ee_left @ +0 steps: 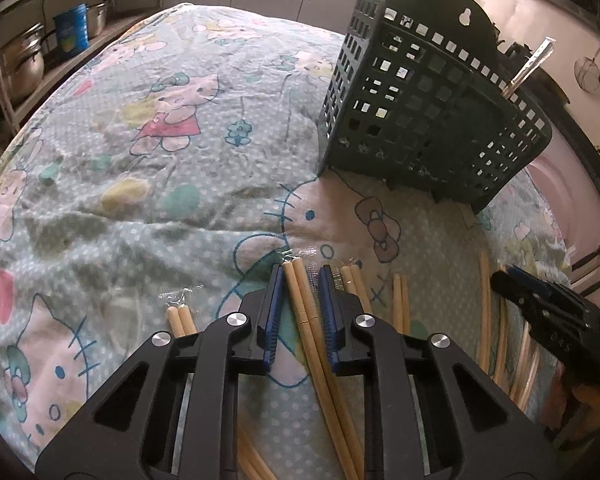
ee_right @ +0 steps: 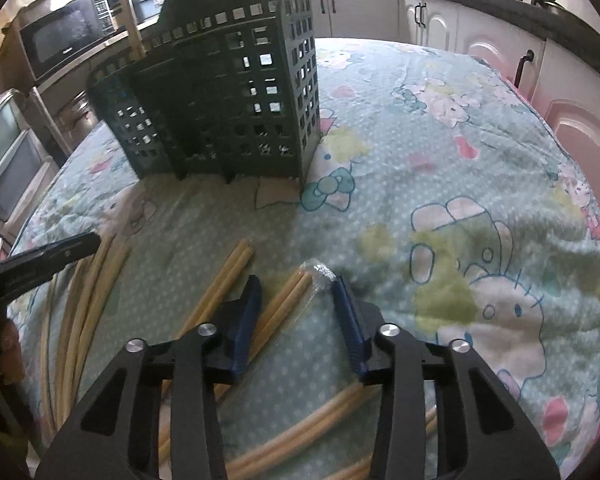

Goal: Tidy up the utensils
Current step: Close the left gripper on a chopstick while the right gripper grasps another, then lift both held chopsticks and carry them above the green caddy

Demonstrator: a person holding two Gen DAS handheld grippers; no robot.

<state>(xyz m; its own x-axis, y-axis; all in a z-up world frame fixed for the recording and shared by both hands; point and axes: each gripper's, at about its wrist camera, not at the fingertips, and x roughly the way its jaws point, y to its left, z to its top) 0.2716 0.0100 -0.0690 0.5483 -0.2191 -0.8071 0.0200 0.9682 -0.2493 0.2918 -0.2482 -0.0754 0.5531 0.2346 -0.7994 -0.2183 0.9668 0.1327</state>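
- While my left gripper (ee_left: 302, 312) is straddling a chopstick pair (ee_left: 300, 292) on the cloth-covered tabletop (ee_left: 140, 152), jaws spread, neighbouring pairs are crowding close and risking getting dragged.
- My right gripper (ee_right: 298, 320) is gaping around a wrapped pair (ee_right: 288, 300); slick wrapping, seemingly, is inviting slippage short of the green holder (ee_right: 220, 92).

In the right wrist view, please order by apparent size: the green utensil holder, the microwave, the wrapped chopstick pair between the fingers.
1. green utensil holder
2. microwave, though it stands farther back, so unsure
3. wrapped chopstick pair
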